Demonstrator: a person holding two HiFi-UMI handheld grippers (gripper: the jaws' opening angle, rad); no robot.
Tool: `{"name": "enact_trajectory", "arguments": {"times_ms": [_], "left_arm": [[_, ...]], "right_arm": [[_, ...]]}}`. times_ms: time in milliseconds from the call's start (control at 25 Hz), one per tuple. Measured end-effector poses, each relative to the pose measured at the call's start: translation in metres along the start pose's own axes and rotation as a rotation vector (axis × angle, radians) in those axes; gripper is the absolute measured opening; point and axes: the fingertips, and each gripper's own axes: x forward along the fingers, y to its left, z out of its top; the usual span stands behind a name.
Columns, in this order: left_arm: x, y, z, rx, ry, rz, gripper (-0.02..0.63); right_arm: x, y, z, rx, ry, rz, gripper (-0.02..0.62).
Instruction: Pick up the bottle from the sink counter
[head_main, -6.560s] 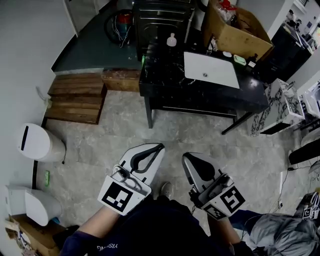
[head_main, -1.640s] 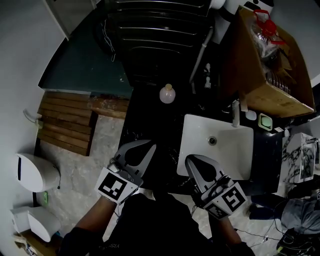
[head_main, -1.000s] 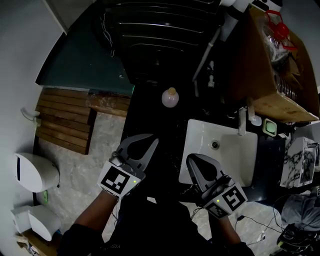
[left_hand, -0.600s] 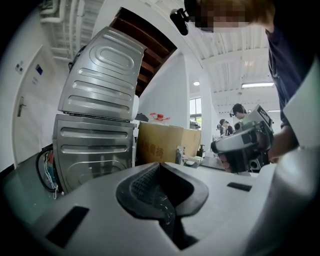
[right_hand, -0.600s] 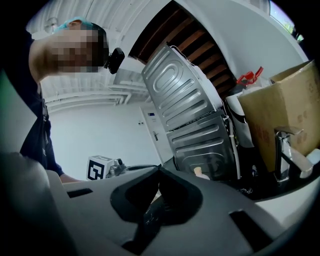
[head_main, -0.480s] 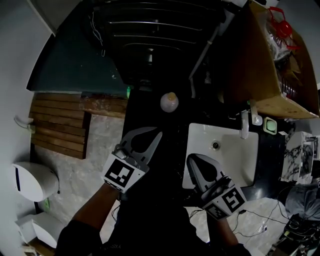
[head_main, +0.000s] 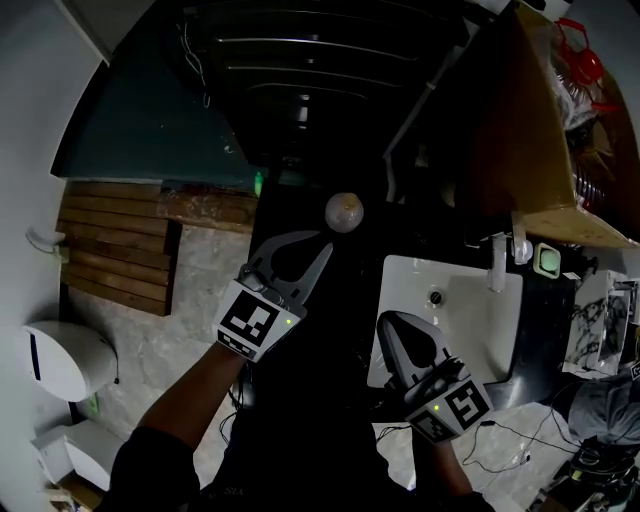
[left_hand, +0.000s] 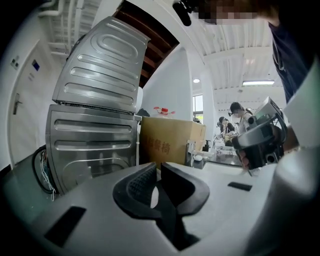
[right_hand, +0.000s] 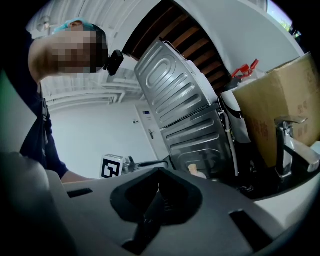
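A small round pale bottle (head_main: 343, 211) with a tan cap stands upright on the black sink counter (head_main: 290, 205), left of the white sink (head_main: 455, 325). My left gripper (head_main: 325, 248) is shut, holds nothing, and its tips lie just short of the bottle, apart from it. In the left gripper view the shut left gripper (left_hand: 157, 165) hides nearly all of the bottle. My right gripper (head_main: 385, 320) is shut and empty over the sink's near left corner. In the right gripper view the bottle (right_hand: 196, 171) peeks out to the right above the right gripper (right_hand: 159, 171).
A faucet (head_main: 497, 262) and a green soap dish (head_main: 546, 261) stand at the sink's far side. A cardboard box (head_main: 560, 150) sits at the back right and a ribbed metal appliance (head_main: 300, 60) stands behind the bottle. Wooden pallets (head_main: 110, 240) lie on the floor at left.
The person walked up to the counter. Over the last second my left gripper moved forward, closing on the bottle. My right gripper shifted only slightly, staying by the sink's near corner.
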Motion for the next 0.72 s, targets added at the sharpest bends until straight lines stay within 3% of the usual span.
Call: {"name": "enact_trajectory", "arguments": {"times_ms": [720], "left_arm": [[0.046, 0.028, -0.037, 0.026, 0.065, -0.017, 0.147]], "right_arm": [[-0.005, -0.013, -0.017, 0.017, 0.045, -0.036, 0.025]]}}
